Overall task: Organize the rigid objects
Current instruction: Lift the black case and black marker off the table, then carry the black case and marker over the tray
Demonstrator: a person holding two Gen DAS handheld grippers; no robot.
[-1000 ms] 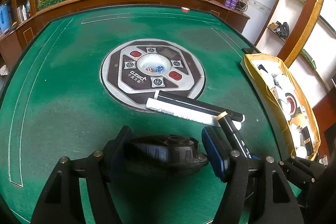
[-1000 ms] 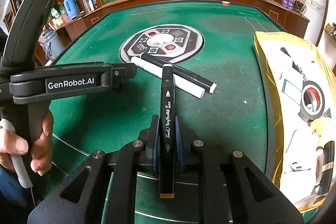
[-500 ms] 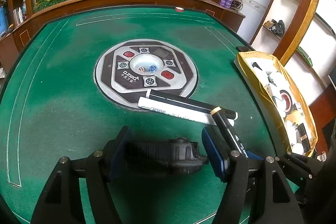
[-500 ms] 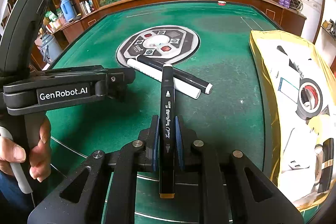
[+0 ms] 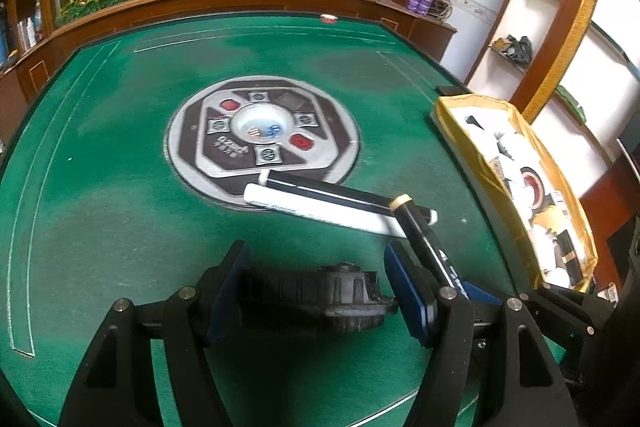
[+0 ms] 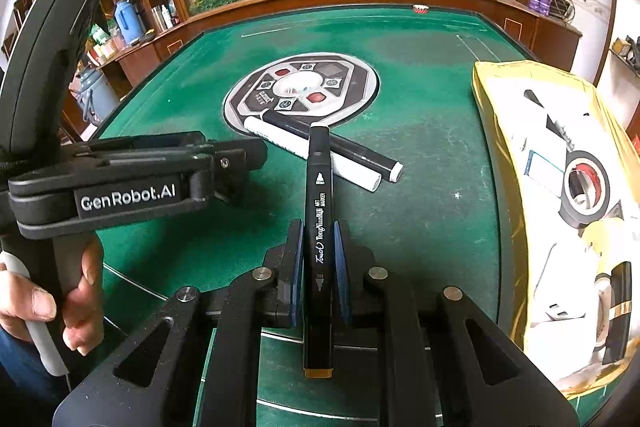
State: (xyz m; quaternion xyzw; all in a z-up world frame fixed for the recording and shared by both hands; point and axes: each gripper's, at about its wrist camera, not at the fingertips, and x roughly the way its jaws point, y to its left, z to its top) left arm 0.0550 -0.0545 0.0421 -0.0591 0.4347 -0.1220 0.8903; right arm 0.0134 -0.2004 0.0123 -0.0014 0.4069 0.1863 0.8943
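Note:
My left gripper (image 5: pixel 316 287) is shut on a black round ribbed plastic part (image 5: pixel 320 303), held just over the green felt. The right gripper (image 6: pixel 318 259) is shut on a black art marker (image 6: pixel 318 187) that points forward along its fingers, orange cap end toward the camera. That marker's tip (image 5: pixel 420 231) shows at the right in the left wrist view. Beyond it, a white marker (image 6: pixel 280 141) and a black marker (image 6: pixel 360 153) lie side by side on the felt. The left gripper (image 6: pixel 240 163) sits to the left of the held marker, a hand on its handle.
A gold-lined box (image 6: pixel 492 115) holding a tape roll and several small items stands along the table's right edge. The round dice console (image 5: pixel 260 135) sits mid-table. A wooden rail and a planter bound the far side.
The left gripper has drifted a little with the black part still between its pads. The right gripper and its marker have kept still.

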